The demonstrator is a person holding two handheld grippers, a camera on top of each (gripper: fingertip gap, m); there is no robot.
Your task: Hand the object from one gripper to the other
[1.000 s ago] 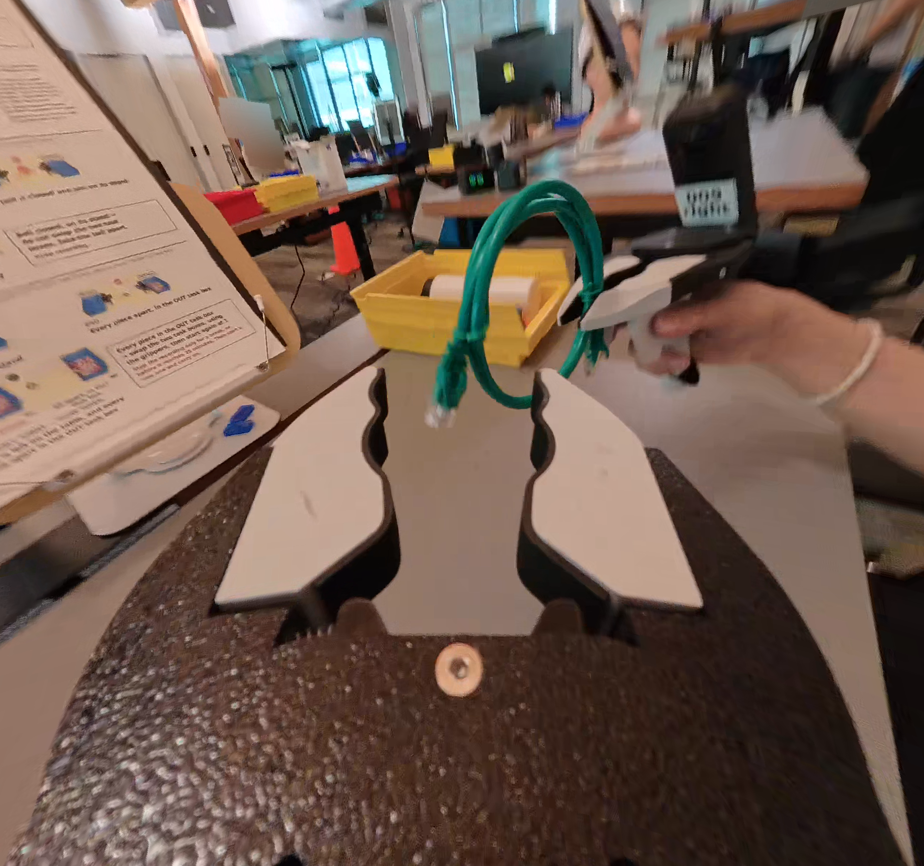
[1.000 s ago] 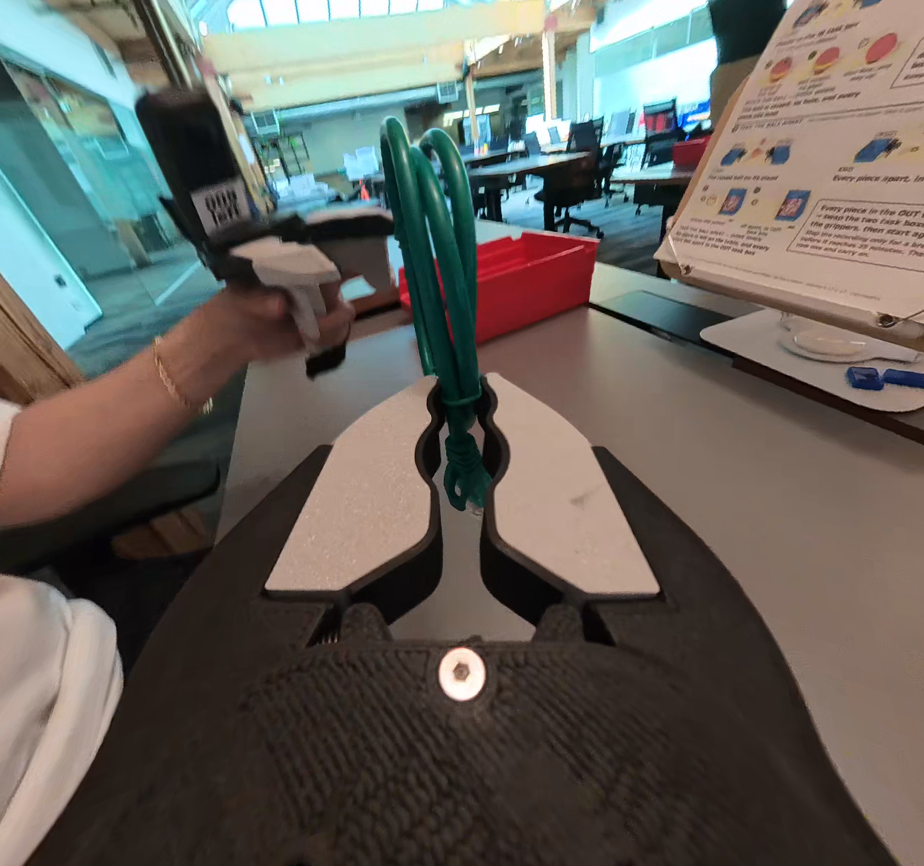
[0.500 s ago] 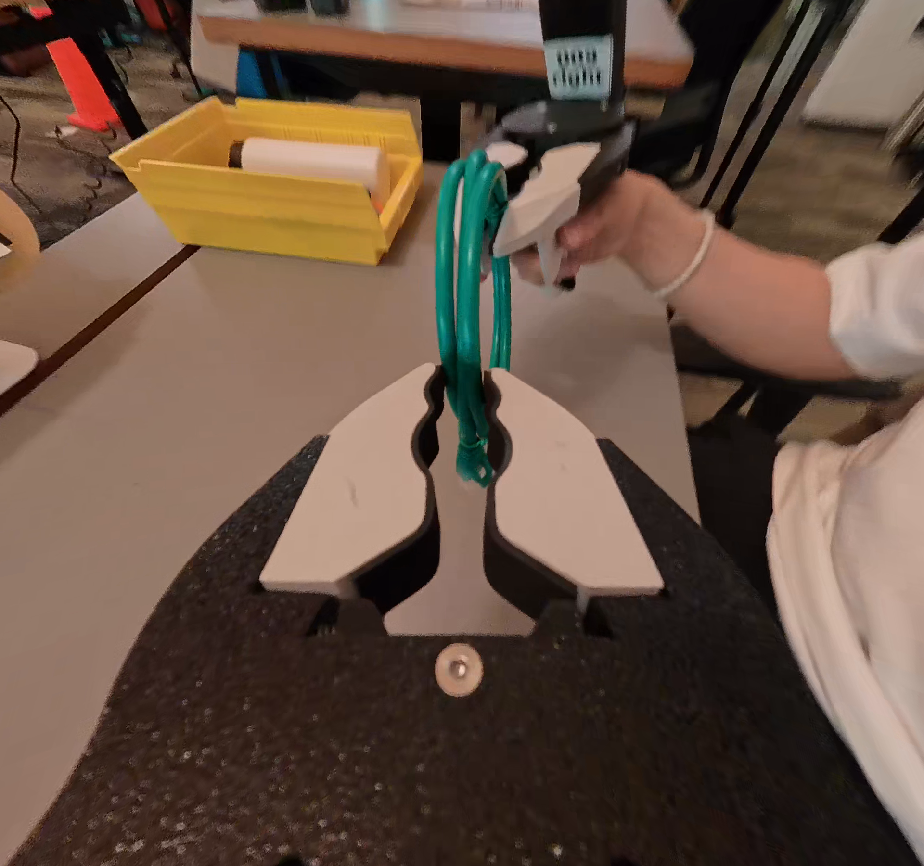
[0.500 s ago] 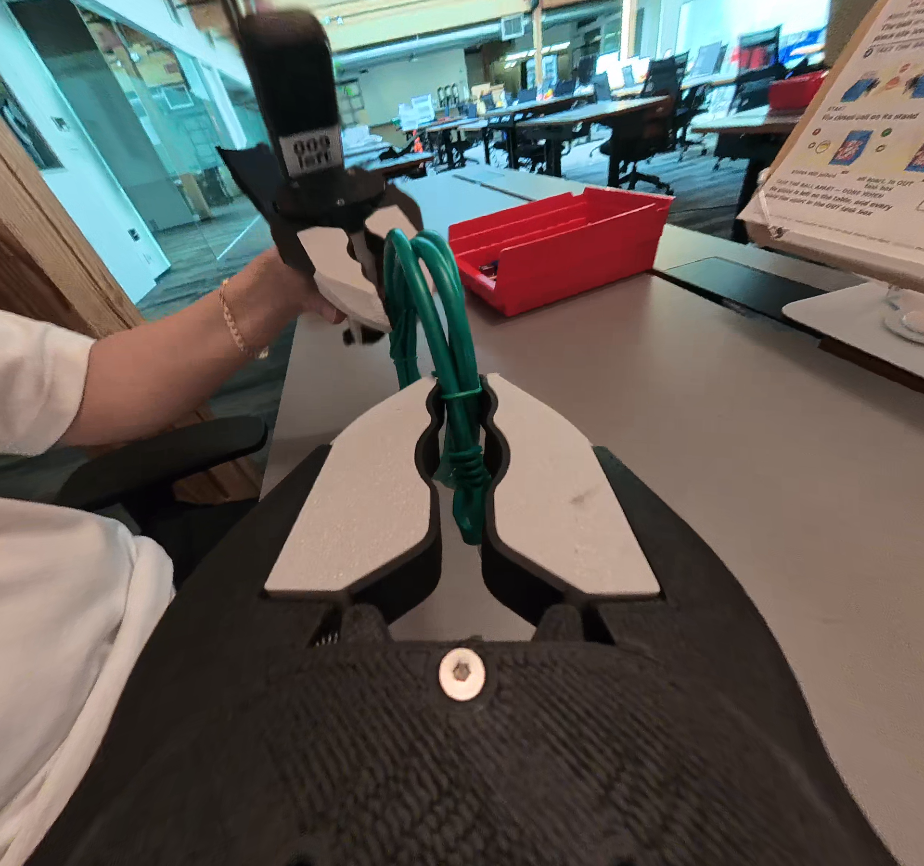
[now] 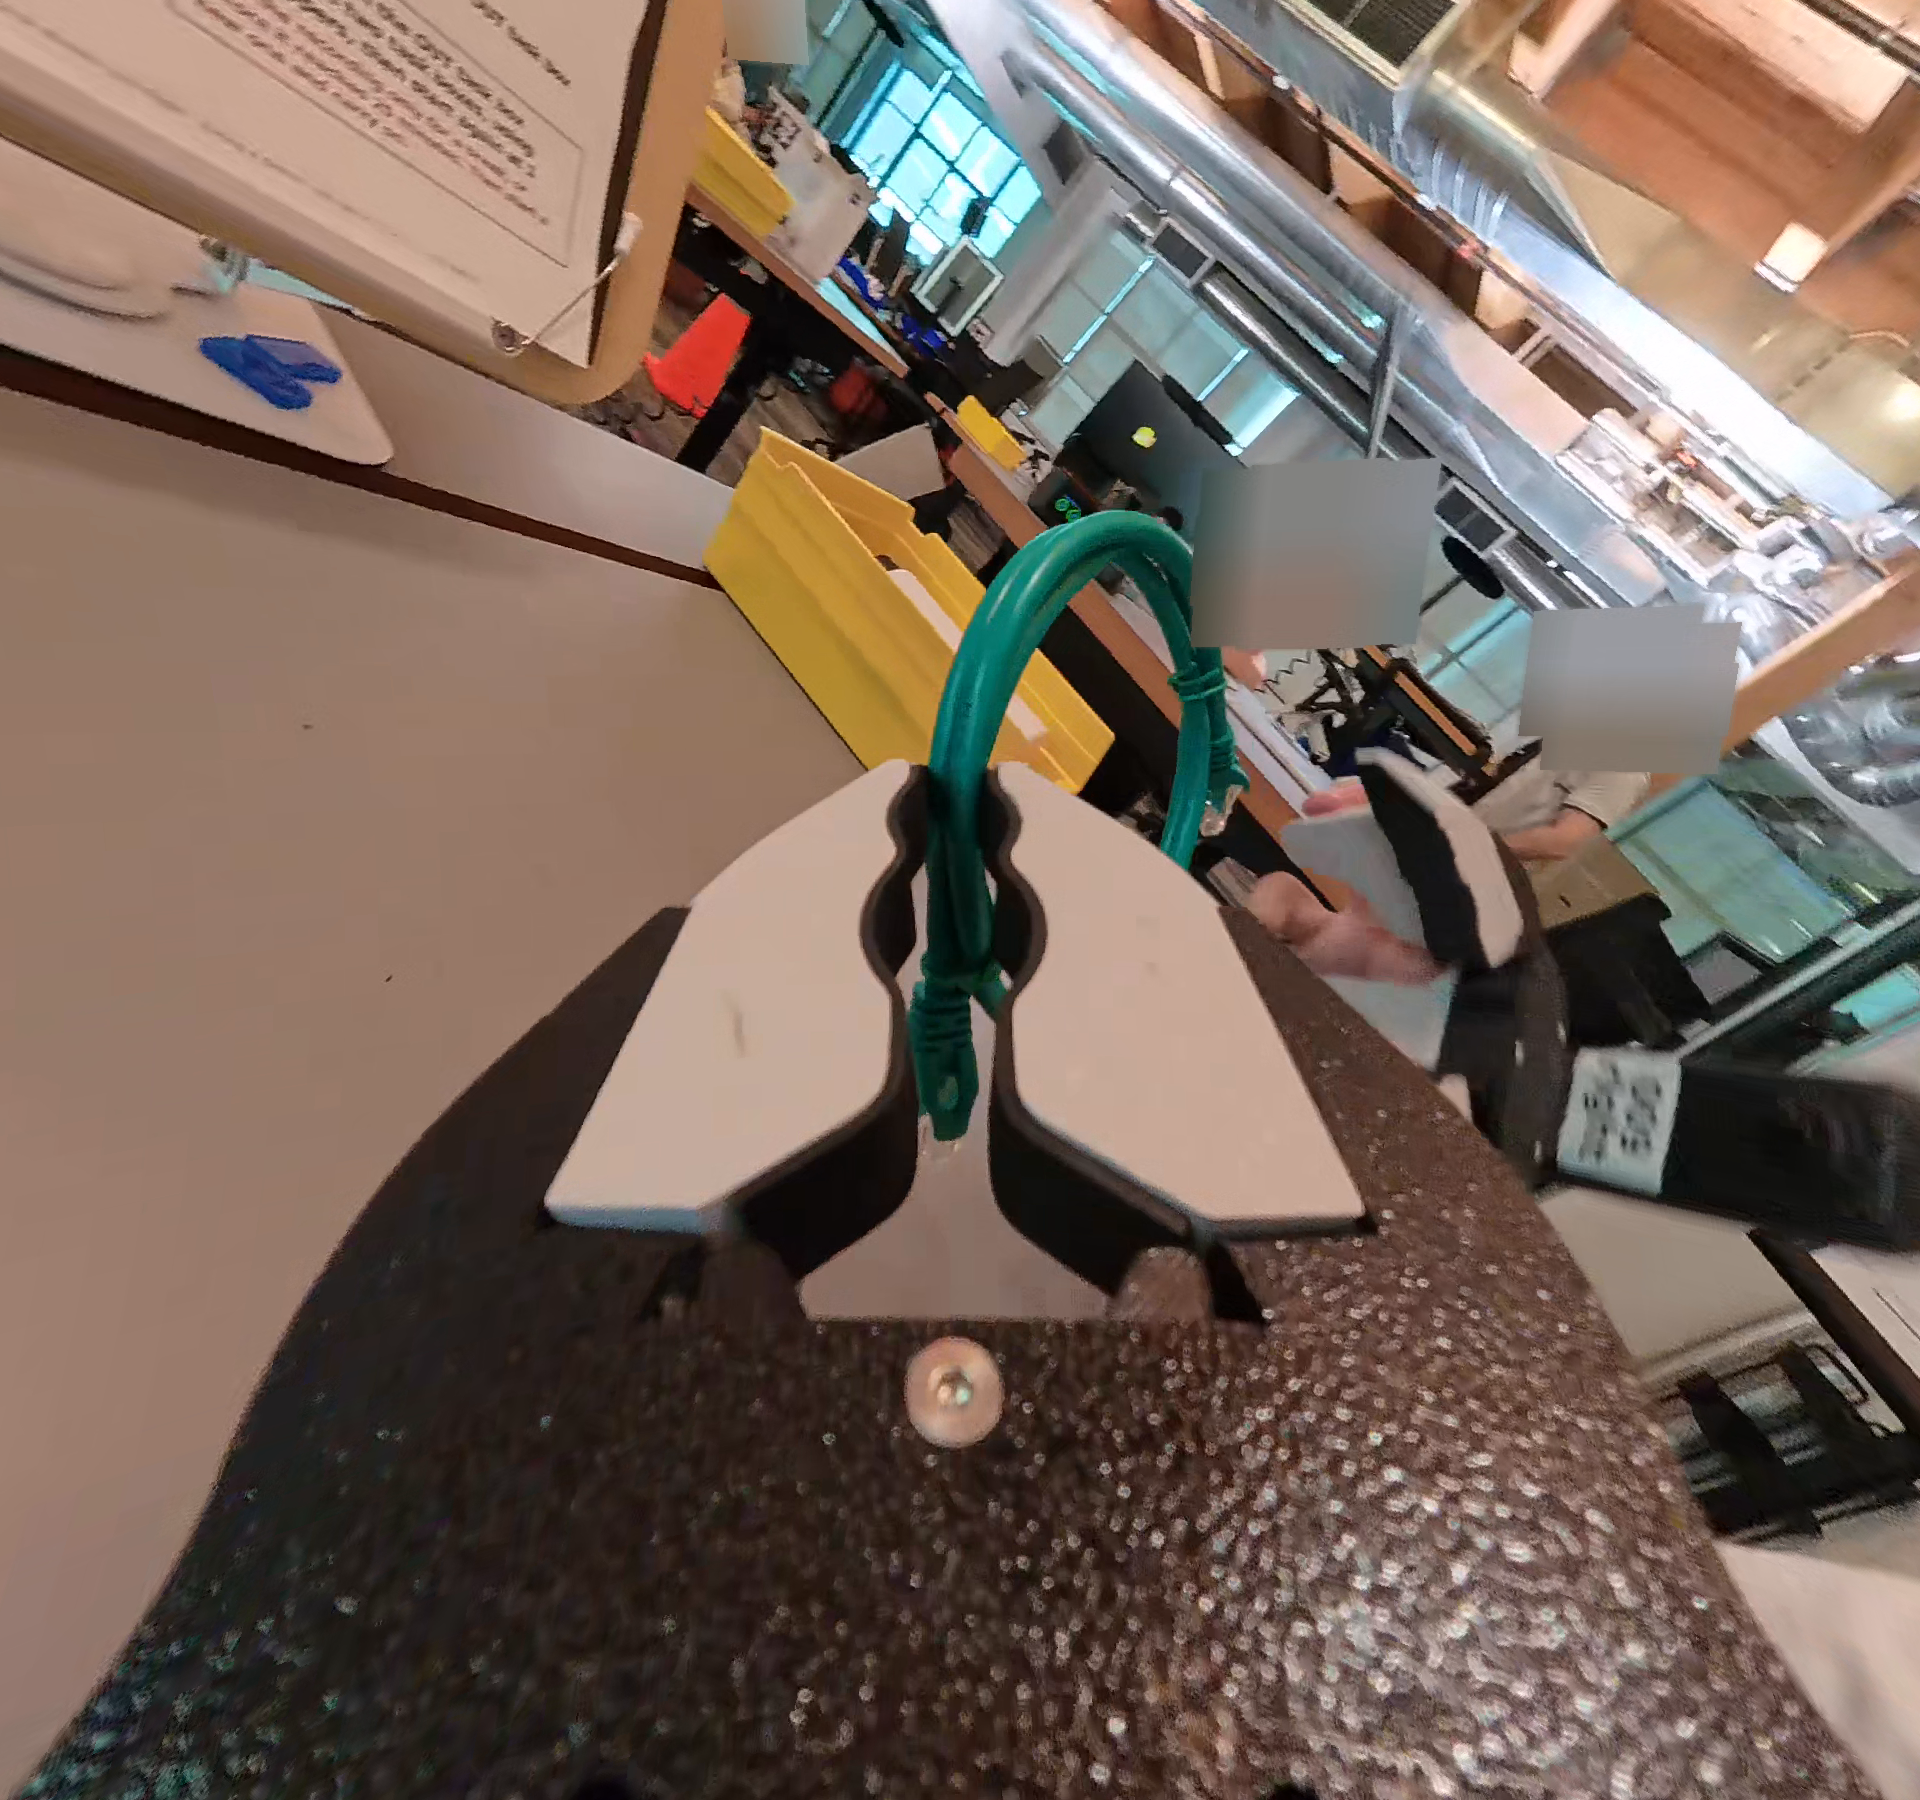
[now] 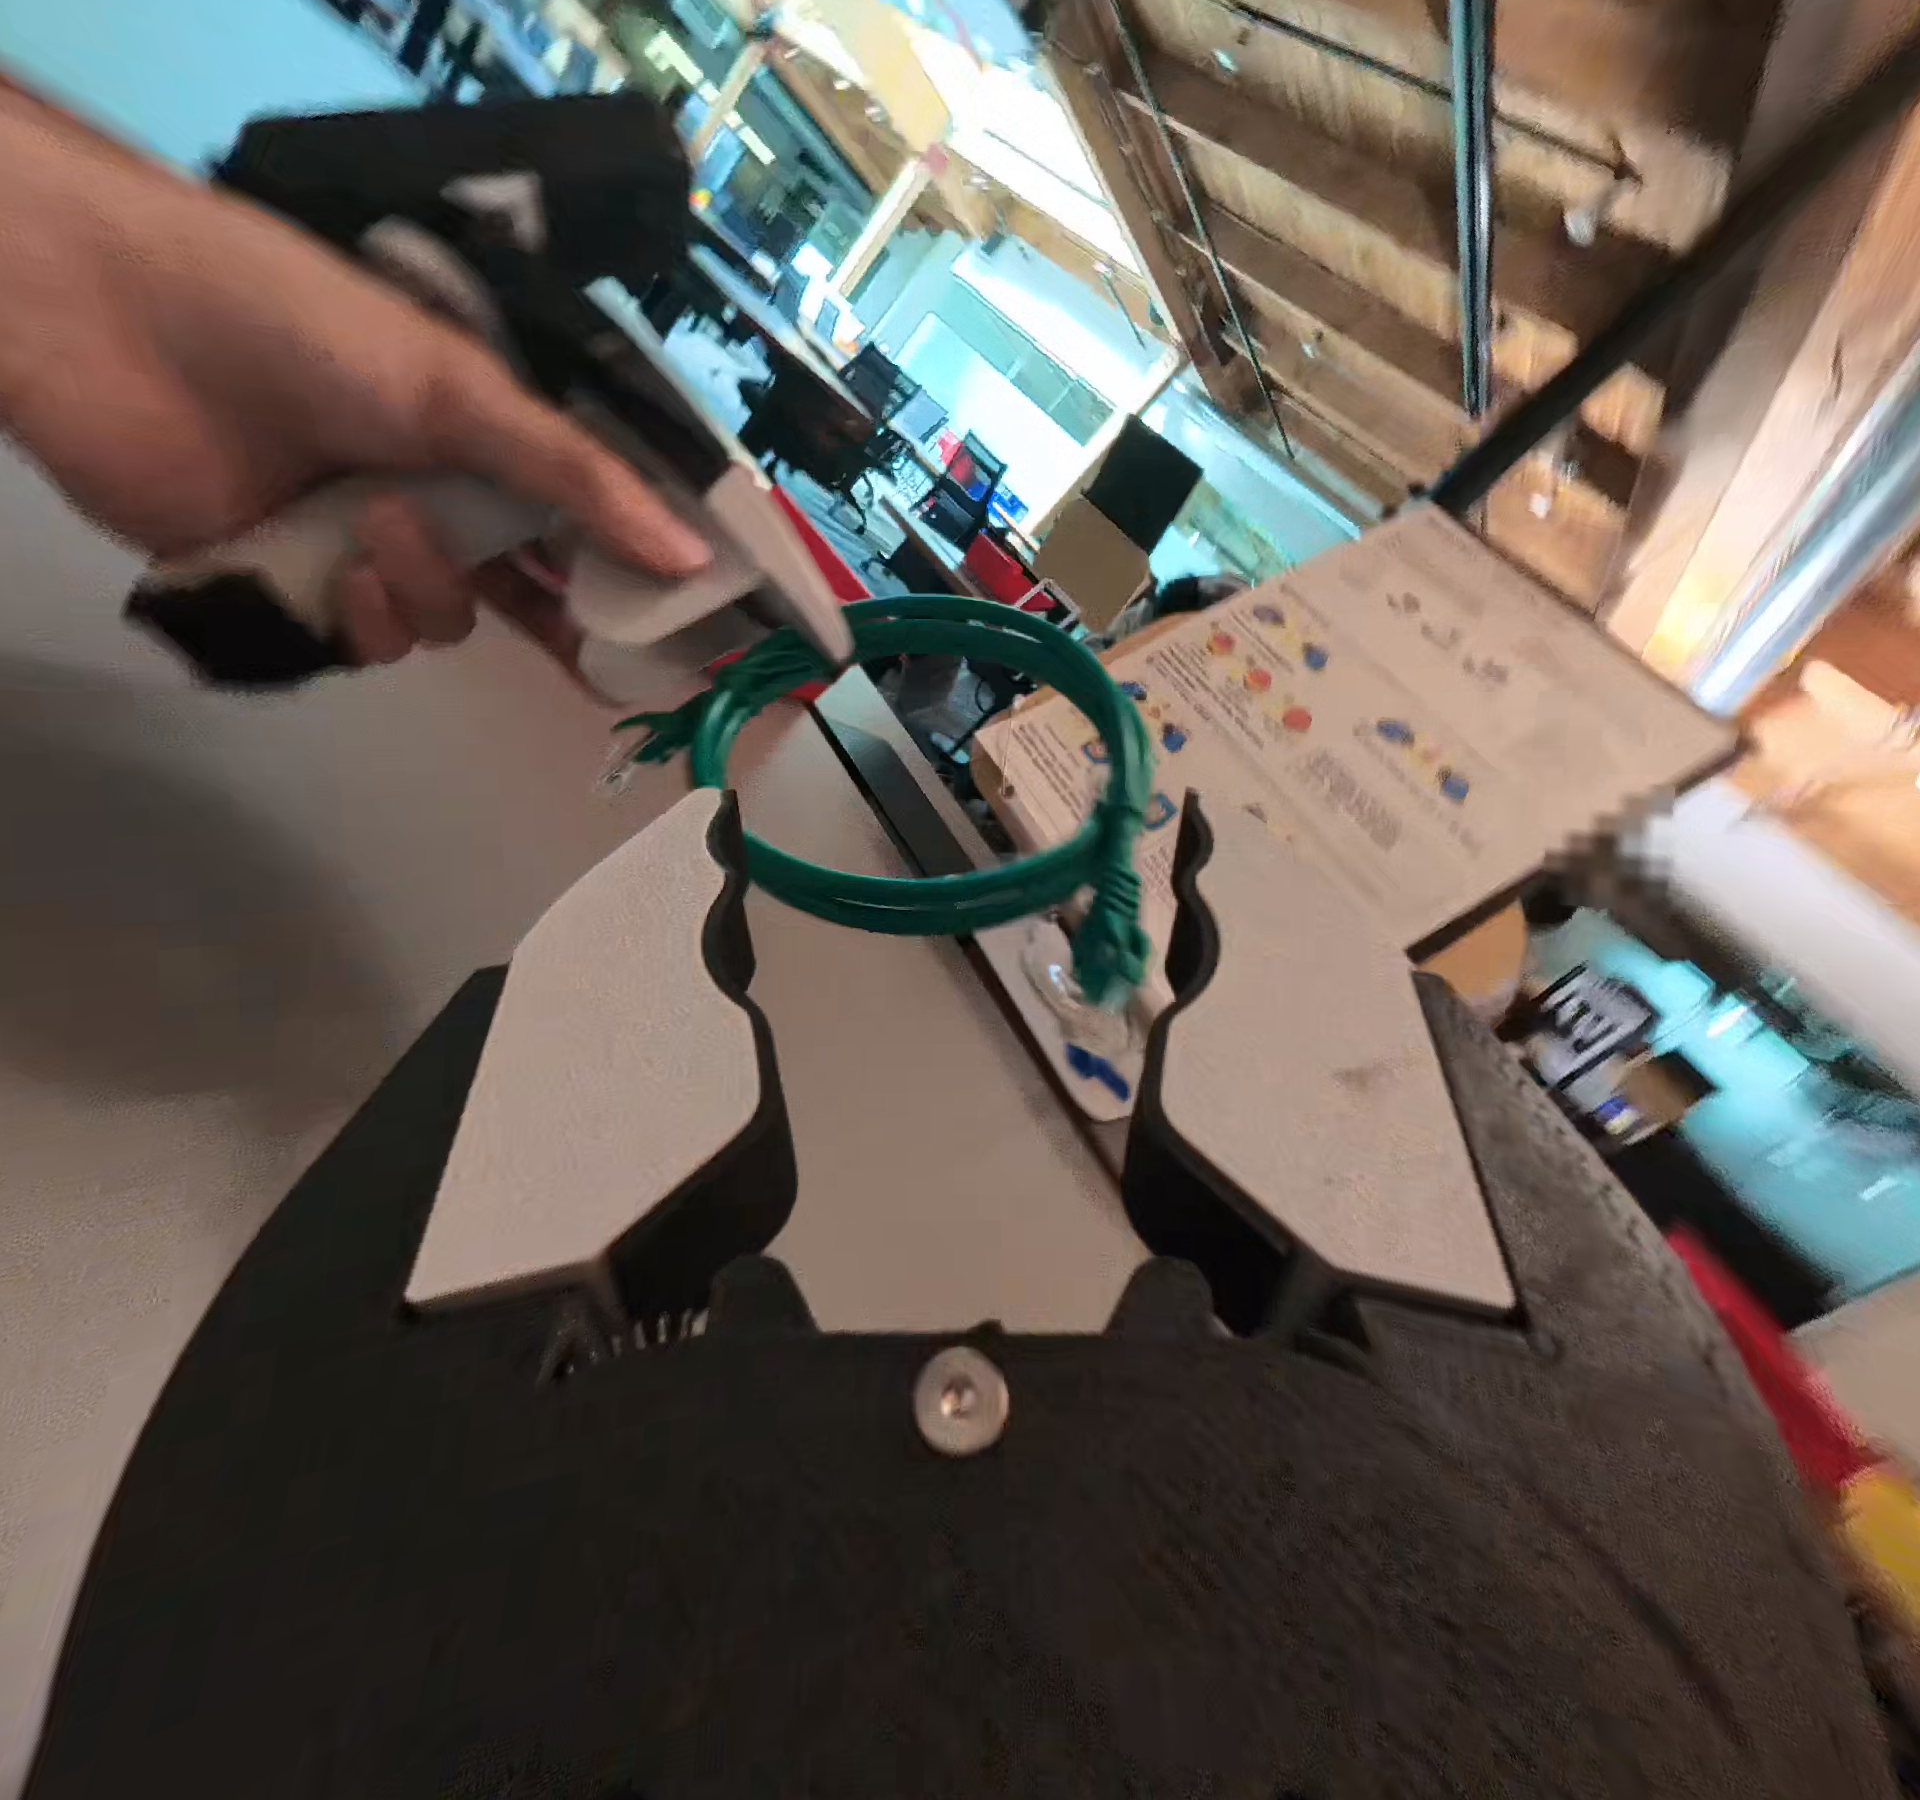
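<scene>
Grey pads of the left gripper (image 5: 954,820) press together on a green cable (image 5: 961,877), pinching the coil where its strands are tied into a bundle, so one plug end hangs down between the fingers toward the camera. That pinch at the tied part likely keeps the loops from slipping loose. From there the cable arches up and forward in a loop above the table (image 5: 312,763), its other tied end and plug dangling free beyond. In the right wrist view, the right gripper (image 6: 956,846) has its fingers spread wide with nothing between the pads; the loop of cable (image 6: 935,893) hangs just ahead of its tips, apart from them as far as can be told, and is held only by the left gripper (image 6: 800,638) at upper left. The handover looks complete, with the cable carried by the left side. It is thin, glossy, flexible cord, wound in several rounds, with clear plastic plugs. A yellow bin (image 5: 831,597) sits farther back on the table.
</scene>
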